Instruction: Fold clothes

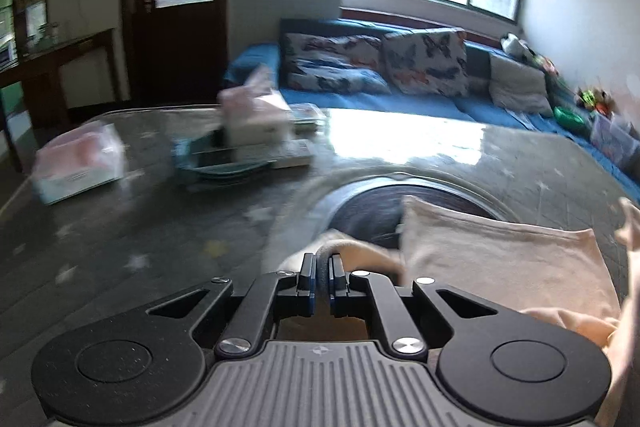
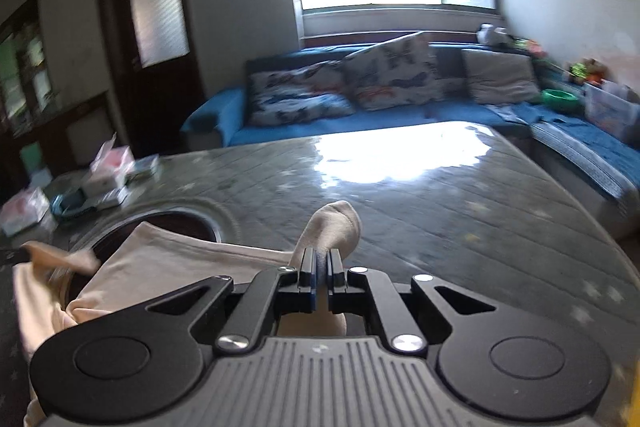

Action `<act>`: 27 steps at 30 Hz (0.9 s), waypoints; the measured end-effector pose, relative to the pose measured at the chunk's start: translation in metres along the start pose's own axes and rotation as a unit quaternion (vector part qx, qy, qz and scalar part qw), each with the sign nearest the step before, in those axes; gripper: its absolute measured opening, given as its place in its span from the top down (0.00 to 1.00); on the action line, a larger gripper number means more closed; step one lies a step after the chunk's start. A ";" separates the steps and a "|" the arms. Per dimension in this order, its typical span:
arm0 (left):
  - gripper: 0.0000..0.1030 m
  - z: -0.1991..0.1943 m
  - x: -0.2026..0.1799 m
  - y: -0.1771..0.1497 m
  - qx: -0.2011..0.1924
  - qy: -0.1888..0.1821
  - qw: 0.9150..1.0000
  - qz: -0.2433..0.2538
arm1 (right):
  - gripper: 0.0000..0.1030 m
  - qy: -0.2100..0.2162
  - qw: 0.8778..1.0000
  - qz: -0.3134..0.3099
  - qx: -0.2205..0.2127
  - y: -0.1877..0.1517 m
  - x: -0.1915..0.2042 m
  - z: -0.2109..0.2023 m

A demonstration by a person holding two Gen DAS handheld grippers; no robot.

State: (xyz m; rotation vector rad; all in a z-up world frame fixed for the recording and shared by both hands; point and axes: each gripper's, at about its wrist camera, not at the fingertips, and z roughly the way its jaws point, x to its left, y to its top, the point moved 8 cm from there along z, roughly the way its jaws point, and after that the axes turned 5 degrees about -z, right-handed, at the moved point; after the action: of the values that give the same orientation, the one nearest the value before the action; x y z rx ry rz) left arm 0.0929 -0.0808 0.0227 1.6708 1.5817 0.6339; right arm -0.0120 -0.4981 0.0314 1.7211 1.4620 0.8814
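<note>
Left gripper (image 1: 322,277) clenched on cream garment (image 1: 500,259) edge; right gripper (image 2: 321,277) clenched on another bunch of same cloth, tip poking out ahead. Garment hangs between both, over table (image 2: 440,195). Step, likely: carrying held edge across for fold. Next: keep both pinches level, lay cloth flat ahead, then release.

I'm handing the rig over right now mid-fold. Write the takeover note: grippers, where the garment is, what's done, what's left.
Left gripper: shut on a bunched edge of the cream garment.
Right gripper: shut on another bunch of the same garment, cloth poking up past the fingertips.
Garment: slack between the two grippers, over the round dark recess in the table.
Done: both grips taken.
Left: spread it flat on the table, then make every fold; none is visible yet.
Mind the tissue packs at the table's far left.
</note>
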 end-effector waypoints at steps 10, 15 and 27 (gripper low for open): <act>0.95 -0.055 0.071 -0.052 0.031 0.053 0.998 -0.020 | 0.98 -0.084 0.995 0.053 0.016 -0.049 -0.060 -0.039; 0.94 -0.063 0.075 -0.062 0.045 0.050 0.998 -0.005 | 0.94 -0.081 0.995 0.054 0.034 -0.064 -0.065 -0.043; 0.61 -0.081 -0.069 -0.066 0.027 -0.137 0.982 0.130 | 0.74 -0.069 0.995 0.042 0.065 -0.053 -0.049 0.004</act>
State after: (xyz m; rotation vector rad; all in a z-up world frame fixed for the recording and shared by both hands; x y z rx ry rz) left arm -0.0196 -0.1364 0.0291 1.9319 1.2060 0.4670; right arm -0.0421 -0.5408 -0.0189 1.9125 1.3906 0.7077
